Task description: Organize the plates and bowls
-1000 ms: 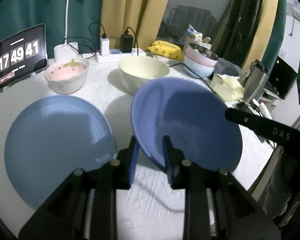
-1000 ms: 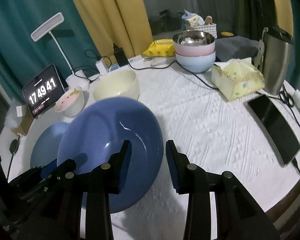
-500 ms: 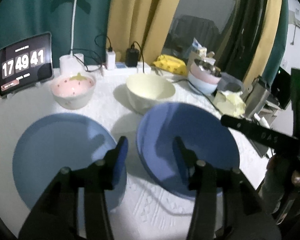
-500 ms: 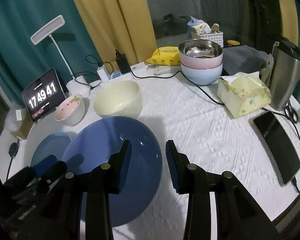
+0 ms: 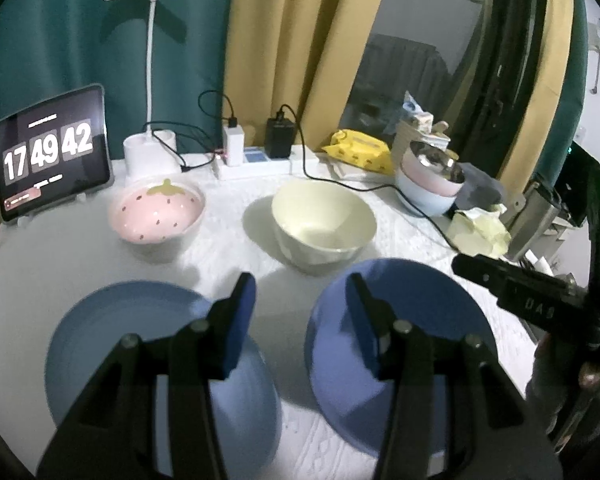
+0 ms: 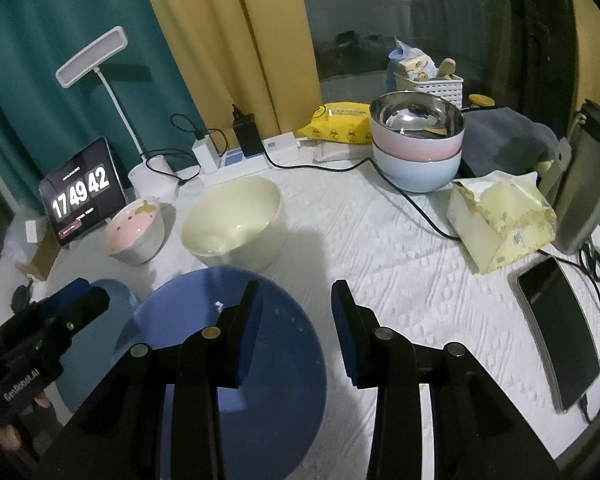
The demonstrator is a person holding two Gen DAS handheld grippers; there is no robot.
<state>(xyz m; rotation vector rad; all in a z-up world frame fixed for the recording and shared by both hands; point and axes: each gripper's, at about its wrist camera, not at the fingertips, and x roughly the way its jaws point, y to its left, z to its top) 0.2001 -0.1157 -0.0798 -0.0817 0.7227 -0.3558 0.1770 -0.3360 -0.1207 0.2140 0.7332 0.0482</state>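
A dark blue plate lies on the white tablecloth, and a light blue plate lies to its left. My left gripper hovers open above the gap between them, holding nothing. Behind the plates stand a pink strawberry bowl and a cream bowl. Farther right, a steel bowl tops a pink and a pale blue bowl in a stack. My right gripper is open over the dark blue plate's right rim, touching nothing. The left gripper shows at the left edge of the right wrist view.
A tablet clock, a desk lamp and a power strip with chargers and cables line the back. A tissue pack, a phone and a metal kettle crowd the right side by the table edge.
My left gripper let go of the dark blue plate's rim, opened, and drew back and up. The plate, tilted before, now lies on the cloth. My right gripper also pulled back.
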